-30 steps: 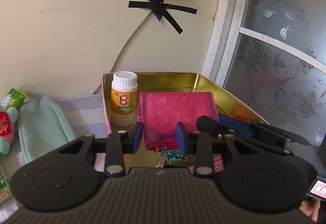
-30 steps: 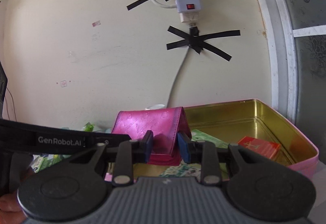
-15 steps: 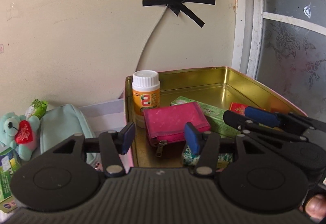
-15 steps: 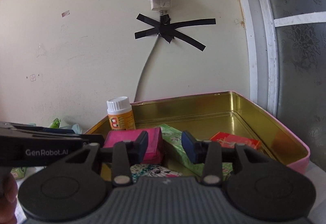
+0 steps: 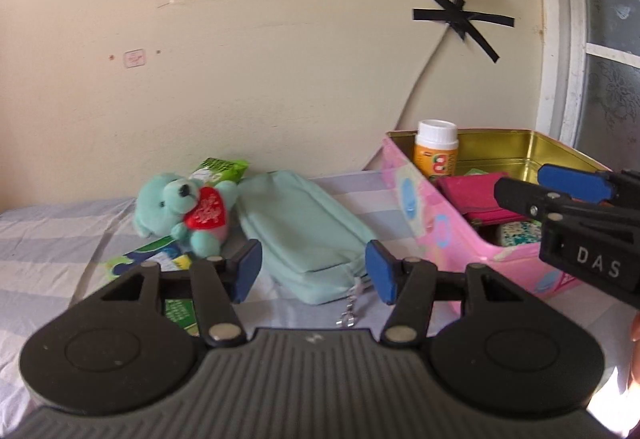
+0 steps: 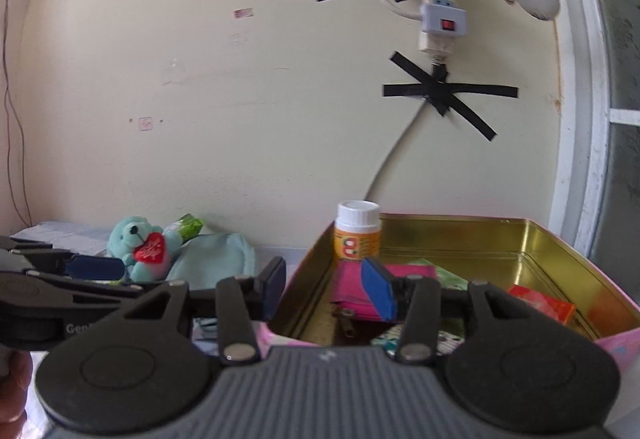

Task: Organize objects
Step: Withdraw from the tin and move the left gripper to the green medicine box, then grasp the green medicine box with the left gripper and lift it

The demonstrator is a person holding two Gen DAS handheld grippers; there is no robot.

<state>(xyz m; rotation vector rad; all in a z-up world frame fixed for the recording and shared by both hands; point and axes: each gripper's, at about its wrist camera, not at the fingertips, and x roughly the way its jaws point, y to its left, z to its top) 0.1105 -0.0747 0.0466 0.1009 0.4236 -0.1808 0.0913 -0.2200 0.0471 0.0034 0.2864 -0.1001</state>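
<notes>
My left gripper (image 5: 314, 275) hovers over the near end of a mint pouch (image 5: 304, 223). Its jaws are opening, with nothing pressed between the pads. A teal teddy bear (image 5: 188, 207) holding a red heart sits left of the pouch. The pink tin (image 5: 420, 215) stands to the right and holds a pink wallet (image 5: 472, 195) and an orange bottle (image 5: 437, 155). My right gripper (image 6: 326, 293) hangs at the tin's (image 6: 460, 219) near left corner. Its jaws are also opening and grip nothing, with the wallet (image 6: 412, 271) lying just behind them.
A red box (image 6: 540, 303) and green packets lie in the tin. More green packets (image 5: 222, 165) lie behind and under the bear on the striped cloth. On the wall behind, a power strip (image 6: 442, 15) and its cable are taped up. A window frame stands at the right.
Both grippers have let go of the pink wallet, which now lies in the tin. Both have drawn back, and the left one has swung left to face the pouch and the bear.
</notes>
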